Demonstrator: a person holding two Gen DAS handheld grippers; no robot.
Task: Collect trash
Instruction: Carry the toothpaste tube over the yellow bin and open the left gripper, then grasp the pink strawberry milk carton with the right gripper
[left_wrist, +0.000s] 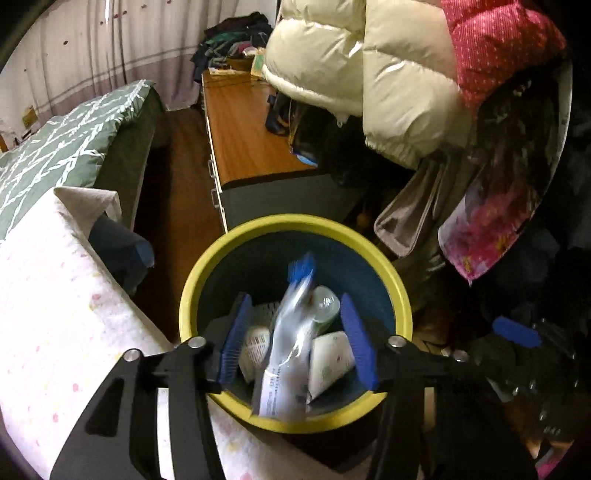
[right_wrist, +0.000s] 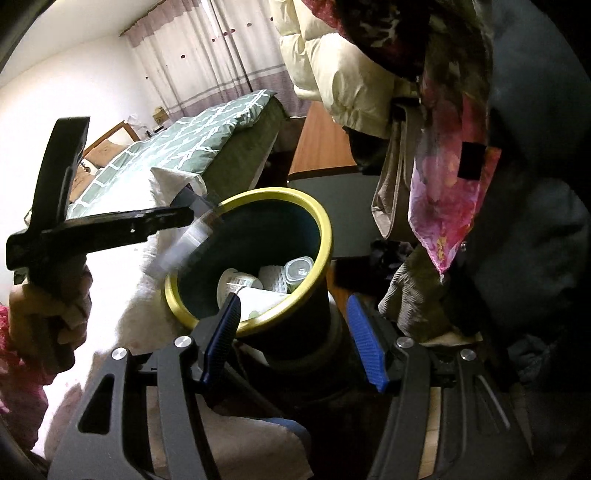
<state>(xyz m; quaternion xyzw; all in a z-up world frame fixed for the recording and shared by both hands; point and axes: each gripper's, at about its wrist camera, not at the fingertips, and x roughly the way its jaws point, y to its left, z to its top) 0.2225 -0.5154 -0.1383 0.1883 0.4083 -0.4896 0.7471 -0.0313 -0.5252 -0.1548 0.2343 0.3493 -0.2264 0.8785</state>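
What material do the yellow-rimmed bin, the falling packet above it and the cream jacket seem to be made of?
Bin: probably moulded plastic, with a smooth matte yellow rim and a dark inside.
Packet: likely thin plastic film, glossy and partly see-through with printed text; motion blur leaves this uncertain.
Cream jacket: apparently quilted synthetic shell with padding, since its puffed sections shine.

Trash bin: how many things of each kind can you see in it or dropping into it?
Clear jar: 1
Long plastic packet, blurred, over the opening: 1
White cup: 1
White foam net: 1
White pack: 1
Total: 5 that show
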